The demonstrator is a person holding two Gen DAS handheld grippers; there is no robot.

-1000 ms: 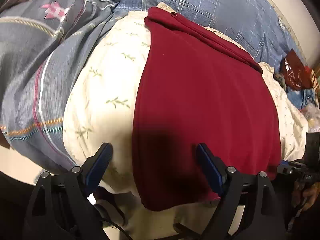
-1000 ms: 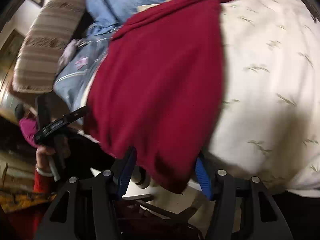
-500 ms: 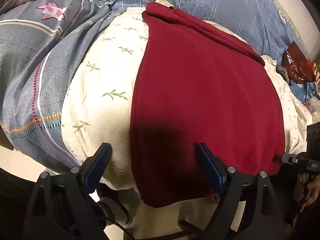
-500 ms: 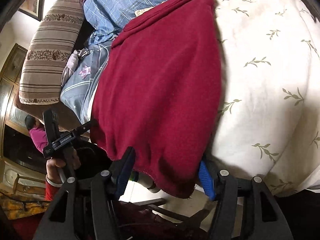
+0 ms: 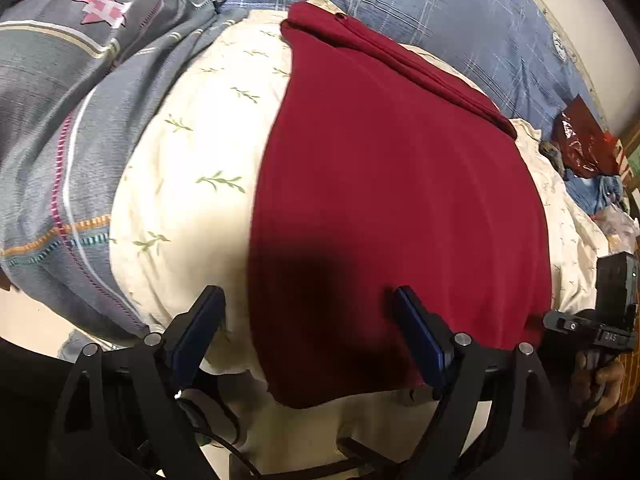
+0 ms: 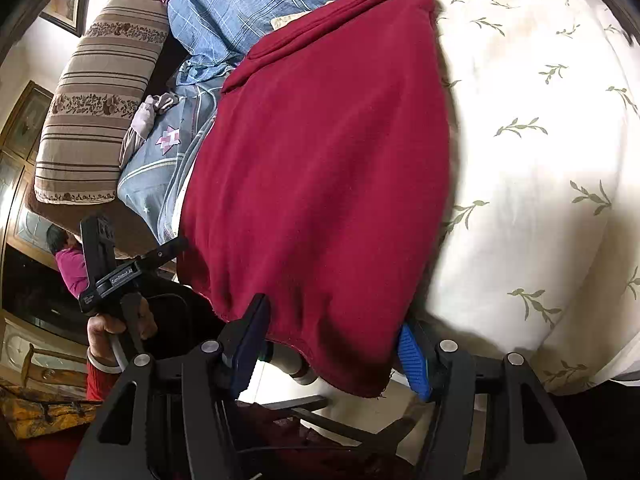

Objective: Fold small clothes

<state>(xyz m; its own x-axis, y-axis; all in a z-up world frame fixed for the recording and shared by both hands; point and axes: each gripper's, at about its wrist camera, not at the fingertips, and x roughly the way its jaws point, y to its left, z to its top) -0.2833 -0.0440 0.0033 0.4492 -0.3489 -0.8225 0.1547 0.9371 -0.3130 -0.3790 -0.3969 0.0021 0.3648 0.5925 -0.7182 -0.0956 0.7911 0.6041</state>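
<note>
On the cream pillow (image 5: 188,216) printed with small green sprigs, a dark red garment (image 5: 392,184) lies spread flat, its long body running from the far side down to the near edge, where its hem hangs slightly over the pillow's front. A folded band of the same red cloth crosses its far end. In the left wrist view the left gripper (image 5: 312,332) stands wide open at the garment's near left corner: one blue-padded finger is over the cream pillow, the other over the red cloth, and nothing is held between them. A dark shadow falls on the cloth just ahead of it. In the right wrist view the right gripper (image 6: 332,344) is also spread wide, its two blue-padded fingers flanking the garment's near right corner and lower hem; the red cloth (image 6: 320,168) hangs down between the fingers, but they do not close on it. Each gripper also shows at the edge of the other's view, gripped in a hand. Beyond the pillow lie a blue checked cloth (image 5: 460,12) and a grey striped quilt (image 5: 52,120), and a brown striped cushion (image 6: 96,100) rests at the far left.
</note>
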